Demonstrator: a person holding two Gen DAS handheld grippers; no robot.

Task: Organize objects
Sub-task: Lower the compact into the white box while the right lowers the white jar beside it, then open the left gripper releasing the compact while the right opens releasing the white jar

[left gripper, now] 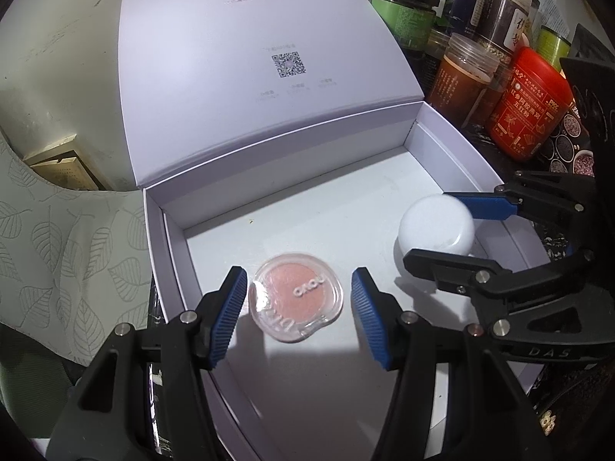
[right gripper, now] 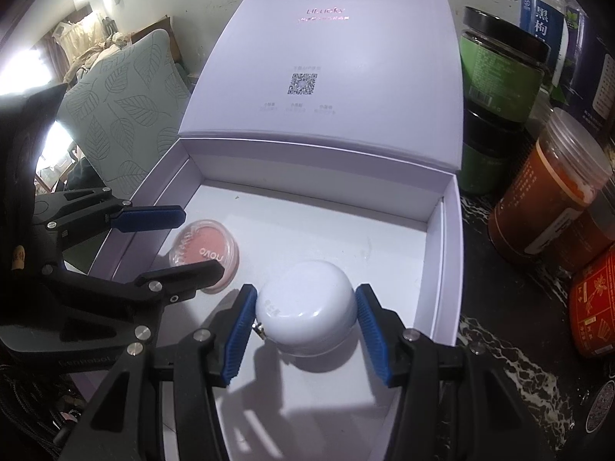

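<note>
A pale lilac gift box (left gripper: 155, 238) (right gripper: 450, 253) lies open with its lid (left gripper: 250, 57) standing up behind. On the box floor rests a clear round compact of pink blush (left gripper: 296, 301) (right gripper: 203, 253). My left gripper (left gripper: 299, 274) (right gripper: 200, 239) straddles it, open, with a thin gap showing at the right pad. A white rounded case (right gripper: 307, 307) (left gripper: 436, 224) sits to its right on the floor. My right gripper (right gripper: 306, 292) (left gripper: 427, 226) brackets it closely, and the blue pads look just off its sides.
Several jars and tins crowd the dark marbled counter right of the box: a red canister (left gripper: 526, 103), an orange-brown jar (right gripper: 553, 192), green-labelled jars (right gripper: 499, 73). A leaf-patterned cushion (left gripper: 57, 249) (right gripper: 115, 107) stands left of the box.
</note>
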